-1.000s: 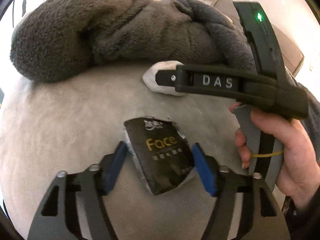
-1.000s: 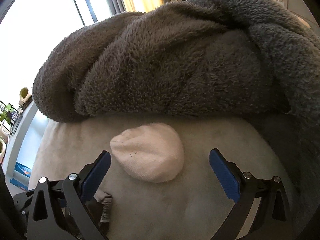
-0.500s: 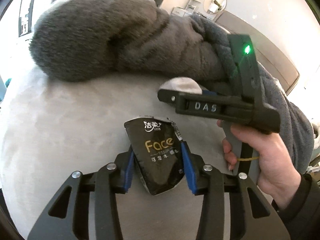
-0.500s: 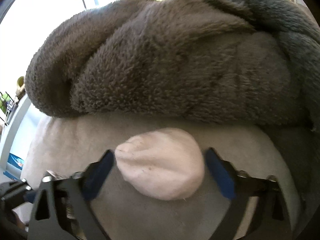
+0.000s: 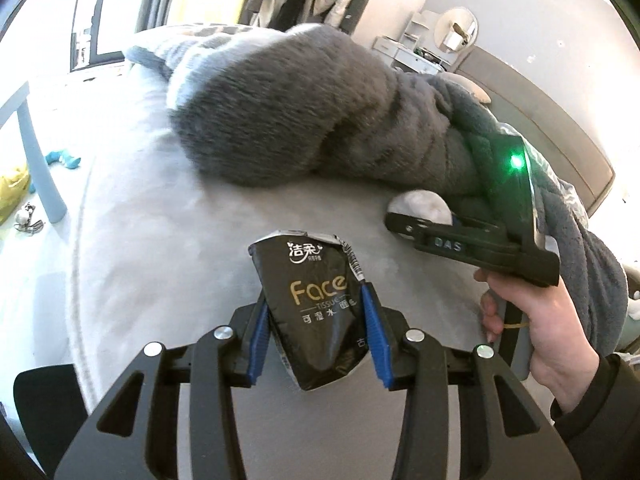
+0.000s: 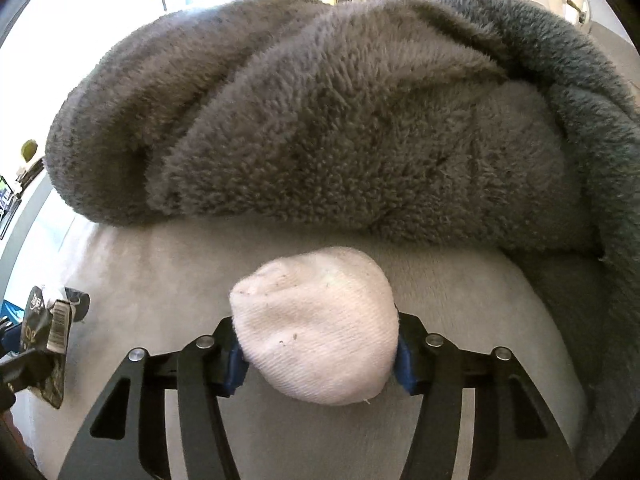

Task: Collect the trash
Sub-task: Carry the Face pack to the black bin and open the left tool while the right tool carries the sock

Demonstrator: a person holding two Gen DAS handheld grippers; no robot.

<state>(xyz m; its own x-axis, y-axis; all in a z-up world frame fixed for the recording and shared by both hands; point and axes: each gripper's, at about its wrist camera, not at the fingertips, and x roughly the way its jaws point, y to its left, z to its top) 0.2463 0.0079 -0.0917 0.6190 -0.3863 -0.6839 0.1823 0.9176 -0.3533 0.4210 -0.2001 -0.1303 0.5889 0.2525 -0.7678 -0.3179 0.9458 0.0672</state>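
At the bottom middle of each view both grippers are clamped — left gripper pinching the black tissue pack, right gripper squeezing the white sock — probably so both lift off the bed together.

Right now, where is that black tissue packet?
The black tissue packet sits clamped between the left gripper's blue pads, low in the left wrist view, above the pale bed surface, with the grey fluffy blanket beyond.

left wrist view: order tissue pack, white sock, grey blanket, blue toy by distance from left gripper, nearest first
1. tissue pack: between the left gripper jaws.
2. white sock: ahead right, in the right gripper.
3. grey blanket: beyond, across the bed.
4. blue toy: far left, on the floor.
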